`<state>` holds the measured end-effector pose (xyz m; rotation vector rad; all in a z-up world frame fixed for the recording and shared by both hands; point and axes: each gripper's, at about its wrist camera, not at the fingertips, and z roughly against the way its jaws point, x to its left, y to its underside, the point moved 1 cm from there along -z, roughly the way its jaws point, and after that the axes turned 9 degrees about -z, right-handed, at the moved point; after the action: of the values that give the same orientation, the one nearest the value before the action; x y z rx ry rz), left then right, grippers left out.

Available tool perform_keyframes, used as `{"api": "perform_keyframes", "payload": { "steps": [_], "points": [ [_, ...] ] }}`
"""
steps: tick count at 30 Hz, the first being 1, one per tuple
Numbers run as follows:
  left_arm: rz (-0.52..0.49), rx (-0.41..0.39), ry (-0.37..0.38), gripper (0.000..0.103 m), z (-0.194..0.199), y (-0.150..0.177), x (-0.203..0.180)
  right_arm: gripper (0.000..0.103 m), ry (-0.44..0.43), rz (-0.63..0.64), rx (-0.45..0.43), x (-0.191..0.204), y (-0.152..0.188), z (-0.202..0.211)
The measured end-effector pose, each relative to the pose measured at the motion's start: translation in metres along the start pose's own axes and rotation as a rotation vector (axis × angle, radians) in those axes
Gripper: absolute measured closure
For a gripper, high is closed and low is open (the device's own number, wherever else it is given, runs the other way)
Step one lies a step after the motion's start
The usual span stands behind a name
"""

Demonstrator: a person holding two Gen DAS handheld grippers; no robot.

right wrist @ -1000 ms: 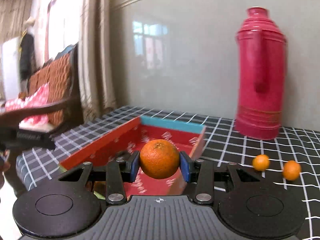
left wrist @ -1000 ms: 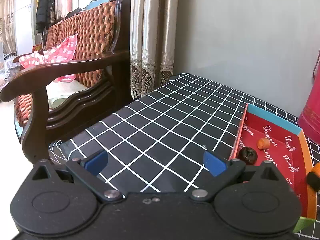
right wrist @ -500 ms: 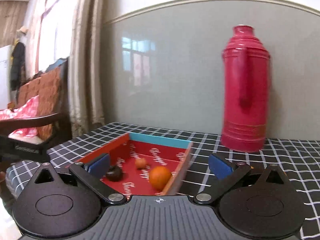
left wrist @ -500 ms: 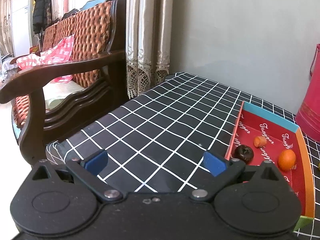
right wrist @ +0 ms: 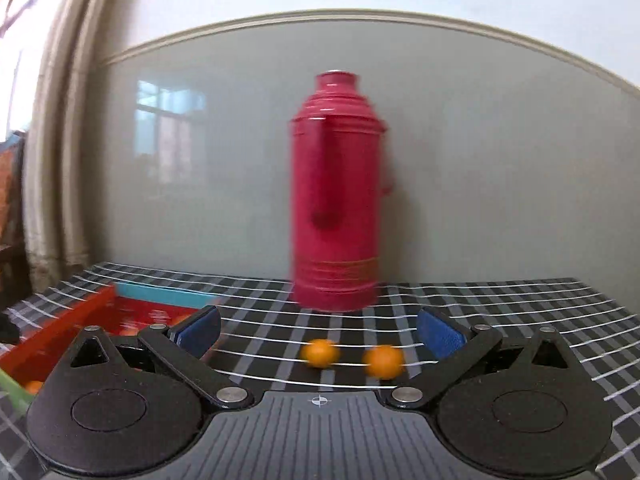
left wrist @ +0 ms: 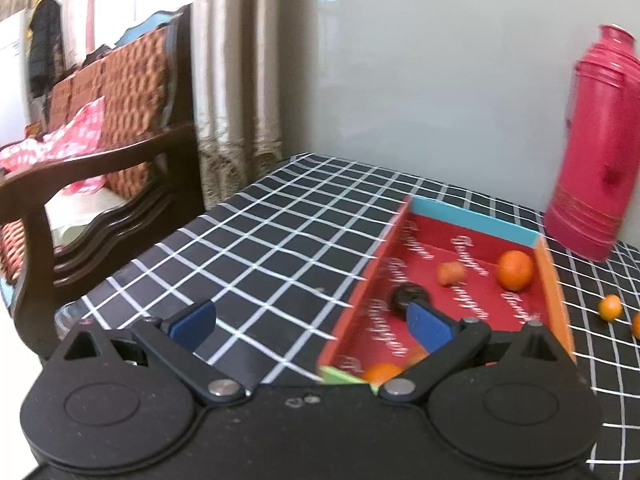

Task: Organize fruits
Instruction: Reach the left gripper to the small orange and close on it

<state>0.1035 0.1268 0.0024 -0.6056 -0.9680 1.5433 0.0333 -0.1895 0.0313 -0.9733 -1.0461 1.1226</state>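
Both grippers are spread wide with nothing between the blue pads. The left gripper (left wrist: 310, 322) has its jaws well apart, one pad over the checked tablecloth (left wrist: 256, 248) and the other hanging over the near part of the red tray (left wrist: 360, 292), not touching any fruit as far as I can see. The right gripper (right wrist: 318, 330) is just as open and empty, pointed at two small oranges (right wrist: 320, 353) sitting side by side on the cloth, a small gap between them, roughly between the pads but further off; they're blurry so I can't say much about the skin. The tray is a shallow cardboard-looking box, red inside with white script lettering, a light blue far wall, an orange right wall and a green bit at the near corner. Inside it: a round orange (left wrist: 515, 270) close to the right wall, a smaller orange-coloured piece (left wrist: 451, 273) beside it, a dark round fruit (left wrist: 408, 298) just behind the left gripper's right pad, and another orange (left wrist: 382, 372) at the near end, partly hidden by the gripper body. Past the tray stands a tall magenta thermos (right wrist: 336, 200), glossy and cylindrical with ridged bands and a handle, upright near the grey wall. Off the table's left edge there's a dark wooden armchair (left wrist: 100, 168) with a woven cushion.
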Motion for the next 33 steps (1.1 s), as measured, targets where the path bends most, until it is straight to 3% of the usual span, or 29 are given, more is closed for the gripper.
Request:
{"api": "perform_keyframes", "payload": {
  "steps": [9, 14, 20, 27, 33],
  "points": [
    [-0.141, -0.096, 0.084, 0.007, 0.018, 0.000, -0.075, 0.000, 0.331, 0.057, -0.058, -0.064, -0.003, 0.020],
    [-0.279, -0.145, 0.164, 0.007, 0.039, 0.003, -0.129, 0.000, 0.460, 0.034, -0.033, -0.096, -0.003, 0.028],
    [-0.425, -0.205, 0.260, 0.007, 0.057, 0.009, -0.182, 0.000, 0.612, 0.021, -0.096, -0.120, -0.004, 0.043],
    [-0.468, -0.174, 0.335, 0.008, 0.036, 0.006, -0.222, 0.000, 0.625, -0.047, -0.060, -0.140, 0.000, 0.043],
    [-0.505, -0.164, 0.363, 0.013, 0.004, 0.000, -0.249, 0.000, 0.648, 0.032, -0.102, -0.133, 0.007, 0.042]
  ]
}}
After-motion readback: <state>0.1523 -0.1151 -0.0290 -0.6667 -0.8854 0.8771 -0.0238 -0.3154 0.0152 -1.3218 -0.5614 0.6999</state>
